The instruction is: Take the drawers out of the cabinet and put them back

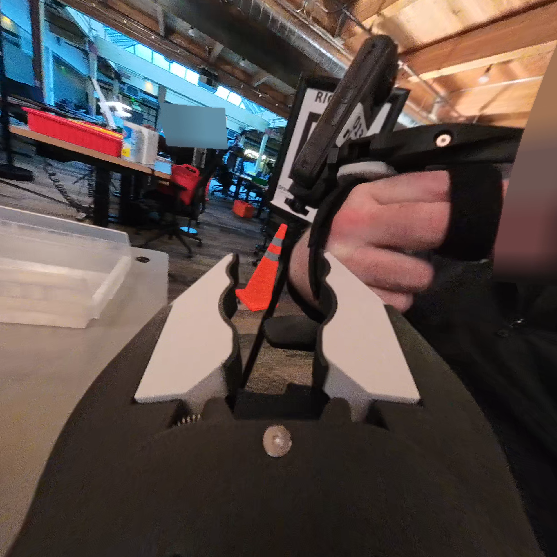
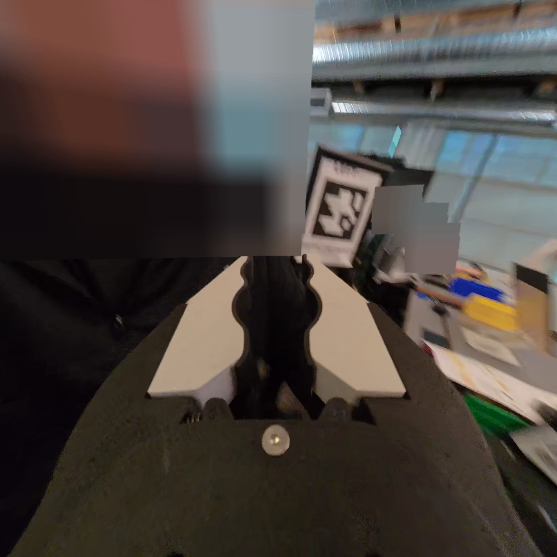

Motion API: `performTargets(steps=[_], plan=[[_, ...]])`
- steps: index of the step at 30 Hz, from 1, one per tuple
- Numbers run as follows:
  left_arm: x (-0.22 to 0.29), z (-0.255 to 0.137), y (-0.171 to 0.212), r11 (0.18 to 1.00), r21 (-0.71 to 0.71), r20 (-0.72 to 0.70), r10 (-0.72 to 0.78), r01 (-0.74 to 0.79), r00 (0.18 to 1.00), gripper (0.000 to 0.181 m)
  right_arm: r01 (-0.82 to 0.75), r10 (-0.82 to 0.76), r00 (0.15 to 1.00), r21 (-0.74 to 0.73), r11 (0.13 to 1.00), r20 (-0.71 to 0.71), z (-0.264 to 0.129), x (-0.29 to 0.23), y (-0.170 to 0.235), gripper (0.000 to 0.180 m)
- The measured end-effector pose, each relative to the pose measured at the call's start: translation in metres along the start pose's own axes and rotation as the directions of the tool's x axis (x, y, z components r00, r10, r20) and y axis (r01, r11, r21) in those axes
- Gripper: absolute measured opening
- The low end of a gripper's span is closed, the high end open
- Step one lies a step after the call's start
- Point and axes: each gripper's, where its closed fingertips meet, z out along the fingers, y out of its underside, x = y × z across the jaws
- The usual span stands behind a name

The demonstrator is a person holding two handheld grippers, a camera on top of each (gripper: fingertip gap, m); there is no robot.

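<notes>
- The left gripper (image 1: 280, 262) is held level and raised off the work, its white fingers (image 1: 193, 337) apart with nothing between them; this is judged a resting or carrying pose, not a grasp.
- The clear plastic drawer (image 1: 60, 289) lies ahead and well to the left of the left gripper, on the pale surface (image 1: 75, 376), with other clear plastic stacked behind it.
- The drawer's long axis appears to run from near right to far left of the gripper, open side up; which end is the front cannot be told.
- The right gripper (image 2: 275, 259) is turned toward a dark garment and away from the work, its fingers apart and empty.
- In the left wrist view the right gripper's handle is gripped by a hand (image 1: 382, 241), ahead and to the right.
- No drawer shows in the right wrist view, which is blurred.
</notes>
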Motion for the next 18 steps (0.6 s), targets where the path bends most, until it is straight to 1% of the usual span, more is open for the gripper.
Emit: performTargets(steps=[1, 3, 4, 5, 6, 7, 8, 9, 10, 12, 13, 14, 15, 16, 18], plan=[[-0.011, -0.009, -0.007, 0.999, -0.014, 0.082, 0.053, -0.052, 0.995, 0.045, 0.036, -0.041, 0.997, -0.090, 0.995, -0.058, -0.007, 0.008, 0.011, 0.031], [-0.032, -0.035, -0.033, 0.986, -0.024, 0.232, 0.164, -0.163, 0.959, 0.045, 0.072, -0.127, 0.961, -0.222, 0.972, -0.244, -0.036, 0.039, 0.024, 0.031], [-0.046, -0.050, -0.047, 0.977, -0.049, 0.320, 0.214, -0.209, 0.923, 0.049, 0.075, -0.177, 0.918, -0.283, 0.956, -0.354, -0.056, 0.060, 0.029, 0.029], [-0.063, -0.066, -0.060, 0.964, -0.092, 0.415, 0.265, -0.249, 0.871, 0.051, 0.071, -0.248, 0.846, -0.362, 0.929, -0.472, -0.082, 0.084, 0.036, 0.029], [-0.076, -0.081, -0.075, 0.947, -0.141, 0.489, 0.319, -0.287, 0.812, 0.052, 0.048, -0.336, 0.742, -0.454, 0.890, -0.580, -0.113, 0.108, 0.045, 0.028], [-0.087, -0.093, -0.089, 0.926, -0.188, 0.537, 0.376, -0.327, 0.756, 0.052, 0.008, -0.433, 0.617, -0.545, 0.838, -0.657, -0.147, 0.130, 0.052, 0.028], [-0.098, -0.102, -0.103, 0.902, -0.239, 0.571, 0.430, -0.359, 0.700, 0.052, -0.038, -0.536, 0.494, -0.633, 0.773, -0.684, -0.180, 0.147, 0.060, 0.027], [-0.111, -0.110, -0.113, 0.877, -0.300, 0.597, 0.479, -0.375, 0.644, 0.053, -0.088, -0.634, 0.405, -0.718, 0.690, -0.659, -0.209, 0.157, 0.070, 0.028], [-0.125, -0.115, -0.121, 0.858, -0.358, 0.607, 0.513, -0.368, 0.606, 0.053, -0.136, -0.725, 0.354, -0.800, 0.585, -0.590, -0.232, 0.164, 0.082, 0.030], [-0.157, -0.118, -0.128, 0.834, -0.450, 0.604, 0.548, -0.319, 0.579, 0.053, -0.226, -0.877, 0.306, -0.923, 0.312, -0.371, -0.271, 0.175, 0.106, 0.032], [-0.175, -0.119, -0.130, 0.822, -0.490, 0.605, 0.561, -0.291, 0.565, 0.055, -0.273, -0.926, 0.275, -0.944, 0.184, -0.260, -0.291, 0.182, 0.114, 0.034], [-0.192, -0.119, -0.133, 0.807, -0.523, 0.603, 0.578, -0.274, 0.550, 0.054, -0.302, -0.952, 0.250, -0.948, 0.098, -0.178, -0.305, 0.188, 0.120, 0.038], [-0.208, -0.117, -0.134, 0.798, -0.546, 0.596, 0.583, -0.254, 0.552, 0.054, -0.314, -0.963, 0.234, -0.948, 0.053, -0.132, -0.315, 0.193, 0.125, 0.039], [-0.224, -0.116, -0.132, 0.793, -0.567, 0.595, 0.581, -0.222, 0.555, 0.055, -0.325, -0.972, 0.212, -0.945, 0.025, -0.098, -0.323, 0.198, 0.129, 0.040], [-0.257, -0.117, -0.127, 0.755, -0.633, 0.583, 0.609, -0.169, 0.538, 0.057, -0.332, -0.986, 0.166, -0.943, -0.028, -0.030, -0.331, 0.206, 0.129, 0.043]])
